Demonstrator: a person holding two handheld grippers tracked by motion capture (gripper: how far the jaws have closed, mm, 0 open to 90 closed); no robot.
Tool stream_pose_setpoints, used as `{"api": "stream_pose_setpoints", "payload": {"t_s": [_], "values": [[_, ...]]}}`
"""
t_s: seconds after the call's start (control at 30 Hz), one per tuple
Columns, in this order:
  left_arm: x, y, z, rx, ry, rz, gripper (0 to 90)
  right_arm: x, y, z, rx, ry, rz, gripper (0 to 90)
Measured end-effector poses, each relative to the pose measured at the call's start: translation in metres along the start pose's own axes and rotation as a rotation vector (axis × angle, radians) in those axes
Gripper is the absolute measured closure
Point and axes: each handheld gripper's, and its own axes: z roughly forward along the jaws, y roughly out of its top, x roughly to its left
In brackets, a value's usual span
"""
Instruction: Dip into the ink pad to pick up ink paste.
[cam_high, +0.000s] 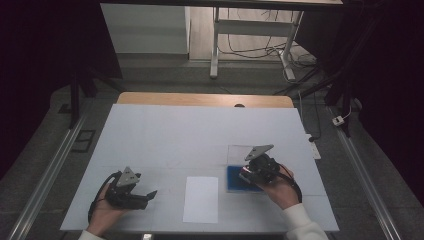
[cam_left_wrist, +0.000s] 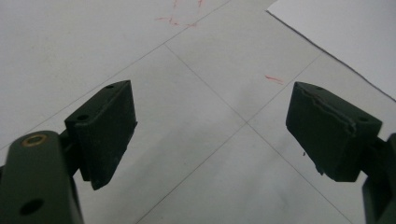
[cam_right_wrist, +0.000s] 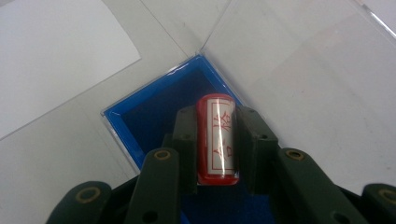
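The right gripper (cam_right_wrist: 216, 144) is clamping a red stamp (cam_right_wrist: 216, 140) over the blue box (cam_right_wrist: 140, 116). The left gripper (cam_left_wrist: 210, 130) is resting with its 2 jaws apart, gripping nothing.

A lab-like recording room: a white-topped wooden counter (cam_high: 150, 125) on metal floor rails (cam_high: 47, 175), dark curtains (cam_high: 45, 50) at both sides, loose black cables (cam_high: 260, 50) under a white-framed desk (cam_high: 250, 27) behind.

A red cylindrical stamp (cam_right_wrist: 216, 140) with a white label bearing red characters is sitting clamped between black jaws, hanging over an open blue-lined box (cam_right_wrist: 140, 116).
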Motion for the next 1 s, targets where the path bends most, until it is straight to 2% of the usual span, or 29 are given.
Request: {"api": "stream_pose_setpoints", "payload": {"t_s": [0.33, 1.0], "values": [[-0.002, 0.0008, -0.0004, 0.002, -0.002, 0.005, 16.4, 0.0042, -0.0003, 0.0042, 0.019, -0.022, -0.022, 71.1], [-0.0021, 0.0008, -0.0005, 0.002, -0.002, 0.003, 16.5, 0.0041, -0.0041, 0.0051, -0.004, -0.022, -0.01, 71.2]]}}
